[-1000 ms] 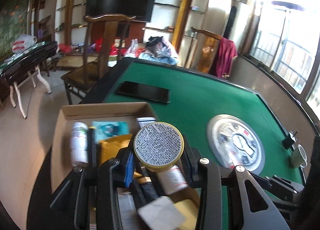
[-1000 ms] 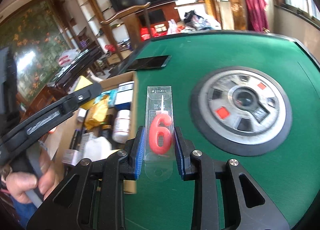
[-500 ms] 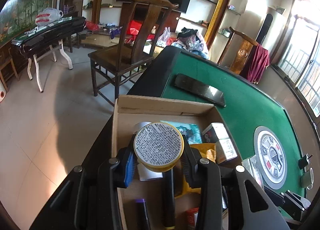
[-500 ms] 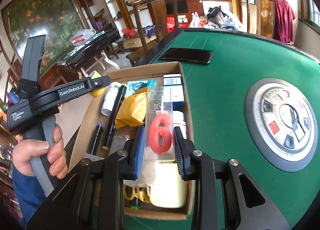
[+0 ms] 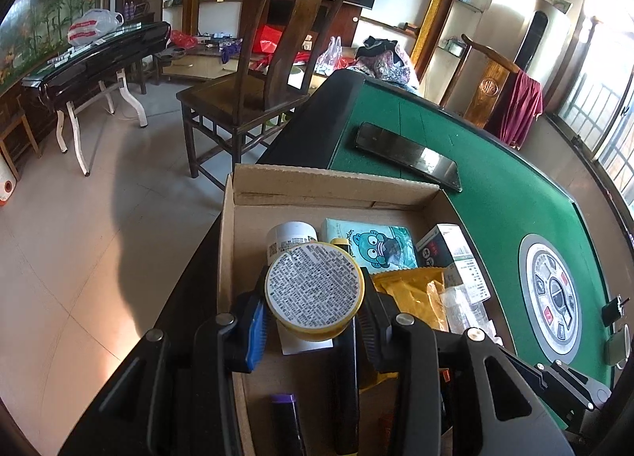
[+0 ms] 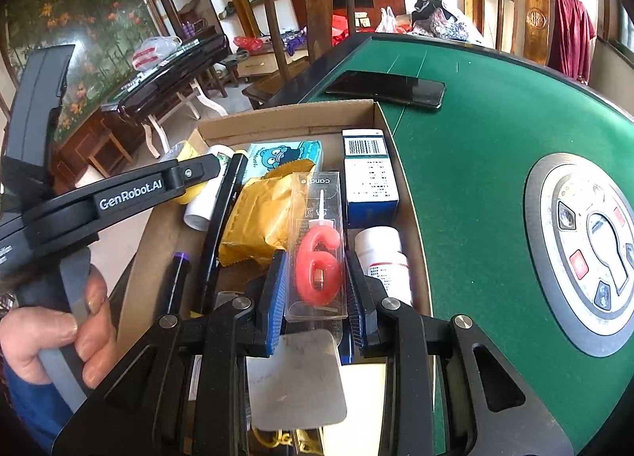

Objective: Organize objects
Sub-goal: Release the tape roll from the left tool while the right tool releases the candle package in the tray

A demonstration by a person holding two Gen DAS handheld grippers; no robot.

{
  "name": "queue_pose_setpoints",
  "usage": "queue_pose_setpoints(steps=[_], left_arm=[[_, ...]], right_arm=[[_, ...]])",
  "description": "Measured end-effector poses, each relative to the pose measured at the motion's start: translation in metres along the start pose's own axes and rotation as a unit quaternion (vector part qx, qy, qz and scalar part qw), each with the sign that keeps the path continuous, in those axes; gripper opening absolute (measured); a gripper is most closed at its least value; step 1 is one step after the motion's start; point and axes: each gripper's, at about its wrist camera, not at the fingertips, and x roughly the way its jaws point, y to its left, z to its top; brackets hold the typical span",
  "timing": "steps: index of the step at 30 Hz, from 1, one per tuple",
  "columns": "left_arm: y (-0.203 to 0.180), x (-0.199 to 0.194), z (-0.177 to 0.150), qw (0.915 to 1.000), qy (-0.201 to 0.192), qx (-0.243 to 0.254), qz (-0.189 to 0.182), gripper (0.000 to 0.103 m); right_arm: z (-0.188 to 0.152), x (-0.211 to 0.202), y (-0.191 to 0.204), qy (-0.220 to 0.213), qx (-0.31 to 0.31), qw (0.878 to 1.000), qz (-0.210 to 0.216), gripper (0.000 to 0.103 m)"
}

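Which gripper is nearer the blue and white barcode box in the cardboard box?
Right. The right gripper, holding the candle pack, hovers just beside the barcode box. The left gripper, holding a yellow jar, is over the box's opposite side.

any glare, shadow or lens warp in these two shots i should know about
Left wrist view: the windows at far right are blown out, the phone screen catches a bright reflection, a broad dark shadow lies on the floor left of the cardboard box. Right wrist view: fisheye bends the green table edge, corners go black, lighting is even.
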Motion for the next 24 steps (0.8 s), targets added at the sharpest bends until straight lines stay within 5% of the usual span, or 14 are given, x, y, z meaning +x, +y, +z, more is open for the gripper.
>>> queue_pose_setpoints(steps=[24], left_arm=[[-0.005,0.001,-0.002,0.9997,-0.002,0.01,0.022,0.04]], right_arm=[[0.005,0.023,0.022,0.018,-0.042,0.999,-0.025,0.028]])
